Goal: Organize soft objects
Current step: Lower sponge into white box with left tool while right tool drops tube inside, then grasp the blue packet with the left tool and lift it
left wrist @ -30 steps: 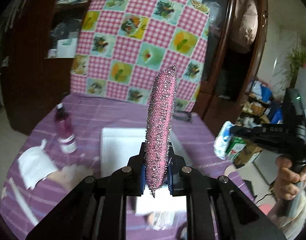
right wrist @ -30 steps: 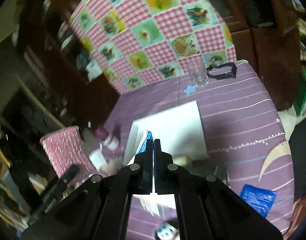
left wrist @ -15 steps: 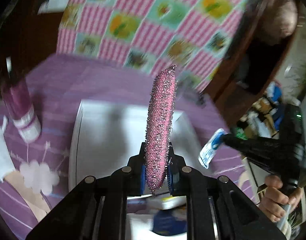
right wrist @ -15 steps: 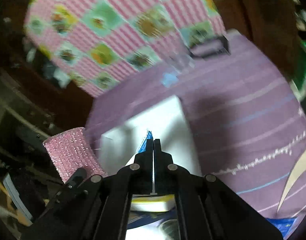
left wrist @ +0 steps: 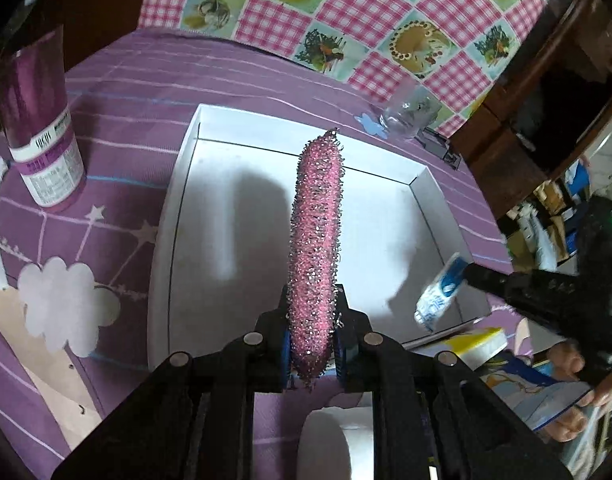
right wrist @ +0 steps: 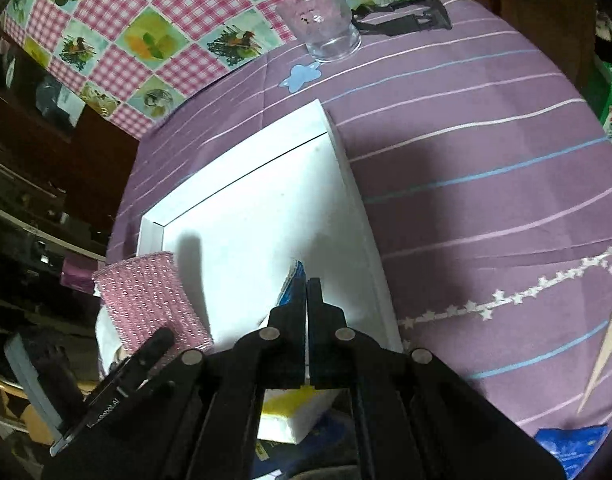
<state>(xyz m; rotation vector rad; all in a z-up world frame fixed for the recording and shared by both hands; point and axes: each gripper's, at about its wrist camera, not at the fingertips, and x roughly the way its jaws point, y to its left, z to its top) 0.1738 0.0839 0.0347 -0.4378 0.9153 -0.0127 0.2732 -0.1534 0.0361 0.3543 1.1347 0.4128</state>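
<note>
My left gripper (left wrist: 313, 340) is shut on a pink glittery scouring pad (left wrist: 316, 240), held edge-on and upright over the open white box (left wrist: 166, 220). In the right wrist view the same pink pad (right wrist: 150, 300) shows flat-on at the box's left side. My right gripper (right wrist: 307, 292) is shut on a thin blue-and-white packet (right wrist: 292, 286) over the white box (right wrist: 346, 152), near its front right. From the left wrist view that packet (left wrist: 442, 292) hangs from the right gripper's tips just above the box's right front corner. The box floor looks bare.
A purple bottle (left wrist: 40, 120) stands left of the box. A clear glass (right wrist: 322, 28) and a black clip (right wrist: 402, 18) sit behind it by the checked cushion (left wrist: 346, 12). A yellow-and-white sponge (right wrist: 294, 412), a white roll (left wrist: 338, 444) and a blue packet (right wrist: 574, 444) lie at the front.
Both grippers have come down and forward over the white box, each still holding its object. The box now fills both views; the cushion has slid up.
</note>
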